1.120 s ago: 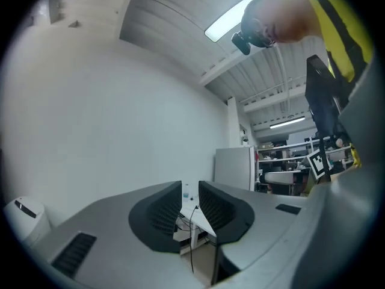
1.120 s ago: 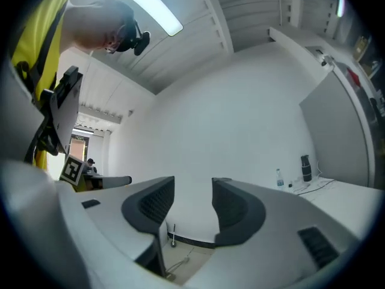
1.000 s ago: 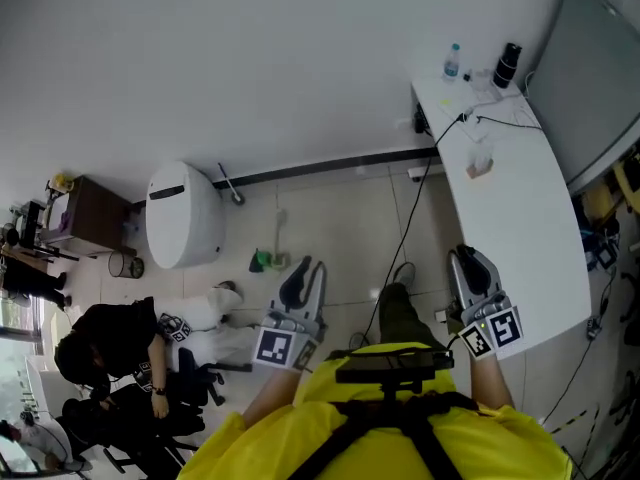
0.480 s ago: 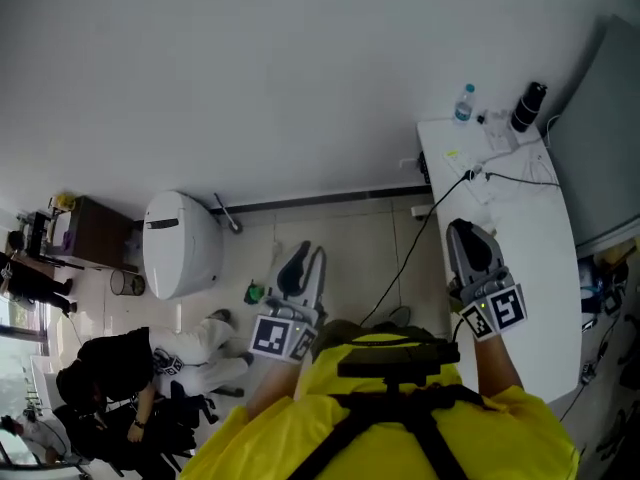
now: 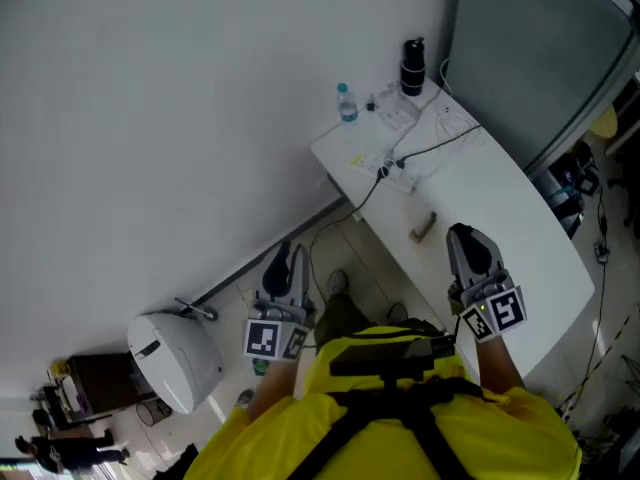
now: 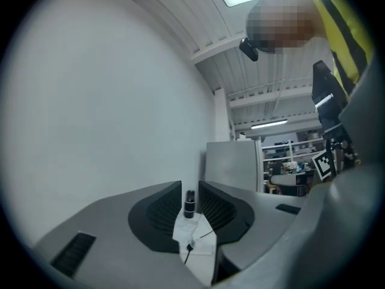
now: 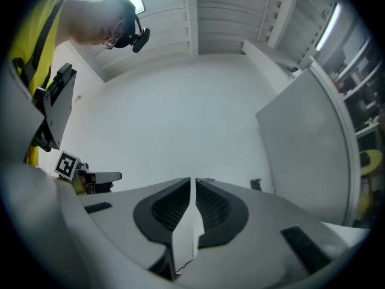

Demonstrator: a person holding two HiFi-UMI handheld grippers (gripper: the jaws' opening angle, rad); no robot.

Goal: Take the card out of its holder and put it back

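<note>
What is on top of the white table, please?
On the table: a black flask, a small water bottle, a black cable and a small brown item. The right tool covers part of the near tabletop.

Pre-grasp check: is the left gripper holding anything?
No, the left gripper has its fingers apart, and the far table shows through the empty gap.

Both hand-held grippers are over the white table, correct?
Not quite. Only the right hand-held gripper is over the white table. The left hand-held gripper hangs over the floor beside it, as the head view shows.
</note>
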